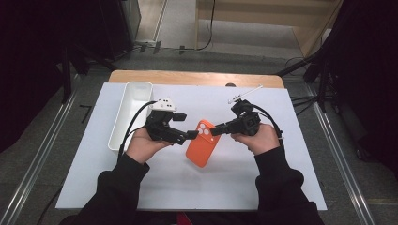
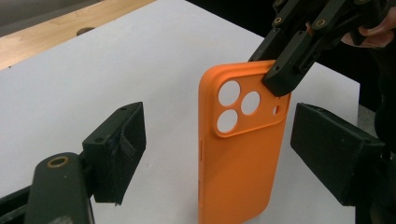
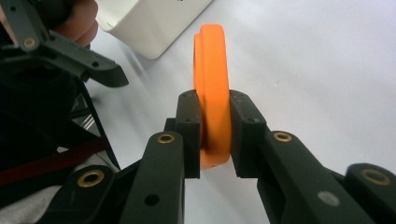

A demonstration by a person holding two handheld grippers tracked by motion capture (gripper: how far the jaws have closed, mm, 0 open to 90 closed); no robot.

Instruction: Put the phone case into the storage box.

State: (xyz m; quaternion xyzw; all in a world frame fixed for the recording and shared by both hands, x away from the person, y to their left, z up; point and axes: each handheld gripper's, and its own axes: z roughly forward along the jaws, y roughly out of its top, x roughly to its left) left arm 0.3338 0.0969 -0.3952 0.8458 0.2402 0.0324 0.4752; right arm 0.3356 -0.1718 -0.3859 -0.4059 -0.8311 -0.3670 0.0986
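Orange phone case (image 1: 202,143) over the middle of the white-covered bench (image 1: 281,187), well to the right of the long white tray (image 1: 132,110) at the sheet's left edge. Held off the sheet at a tilt, camera-hole end up and farthest from the person. Seen edge-on in the right gripper view (image 3: 213,93), with the tray's corner (image 3: 154,28) behind and to the left of the case.

Right tongs (image 1: 216,130) clamped on the case at its camera-hole corner: one pad (image 3: 189,133) against each face, no gap at either side. Reached in from the case's right, gripped by the person's right hand (image 1: 258,138). In the left gripper view, the same tongs (image 2: 285,77) biting the case's top right corner, just beside the three round holes.

Left tongs (image 1: 190,135) spread apart, gripping nothing. Brought in from the case's left, held by the left hand (image 1: 143,145). Case (image 2: 240,140) upright between the two pads in the left gripper view, left pad (image 2: 119,149) well clear of the case's edge, right pad (image 2: 334,149) just beside the other edge, clear bench showing in both gaps.
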